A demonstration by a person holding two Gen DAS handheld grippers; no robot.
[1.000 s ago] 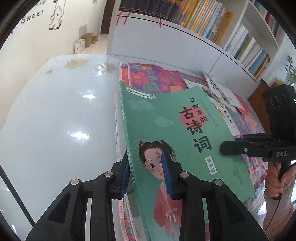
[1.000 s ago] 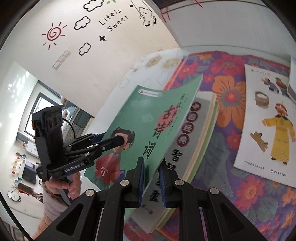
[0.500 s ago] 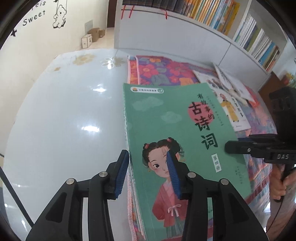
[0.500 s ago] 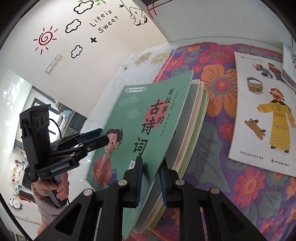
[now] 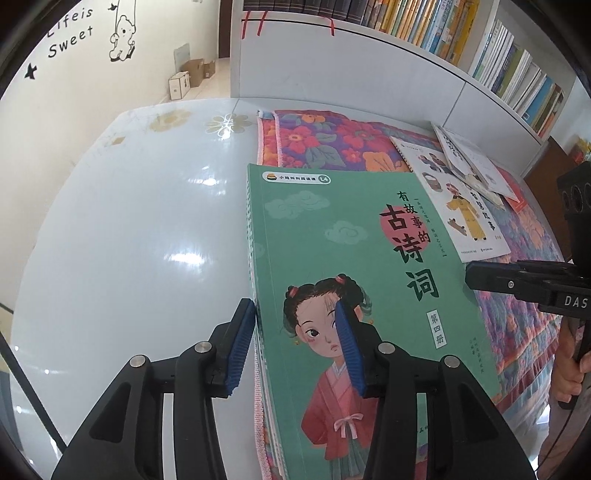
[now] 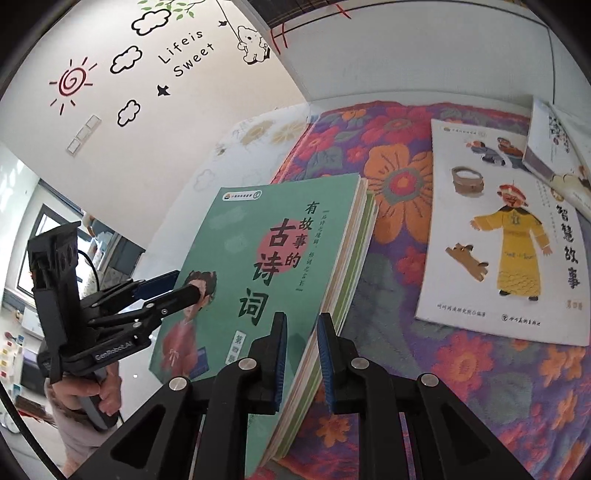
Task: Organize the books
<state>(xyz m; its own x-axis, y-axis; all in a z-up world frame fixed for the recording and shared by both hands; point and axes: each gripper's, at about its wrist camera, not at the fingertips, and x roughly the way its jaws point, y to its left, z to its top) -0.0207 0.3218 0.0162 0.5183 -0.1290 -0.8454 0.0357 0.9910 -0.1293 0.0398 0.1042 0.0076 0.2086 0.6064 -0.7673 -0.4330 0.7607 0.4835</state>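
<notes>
A green picture book tops a stack of thin books lying flat at the left edge of the floral cloth. My left gripper straddles the stack's spine side. Its jaws are opening, with one pad beside the spine and the other over the cover, neither pressing. In the right wrist view, my right gripper is shut on the near right edge of the same stack. Each gripper shows in the other's view: the right gripper at the stack's right edge, the left gripper at the girl on the cover.
A white book with a yellow-robed figure lies on the cloth to the right, and another book overlaps its far corner. The glossy white table spreads left. A bookshelf stands behind. Cardboard boxes sit on the floor.
The stack, held tilted up a second ago, now lies flat on the cloth. My left gripper's jaws have spread apart from the spine. The right gripper stays closed on its edge.
</notes>
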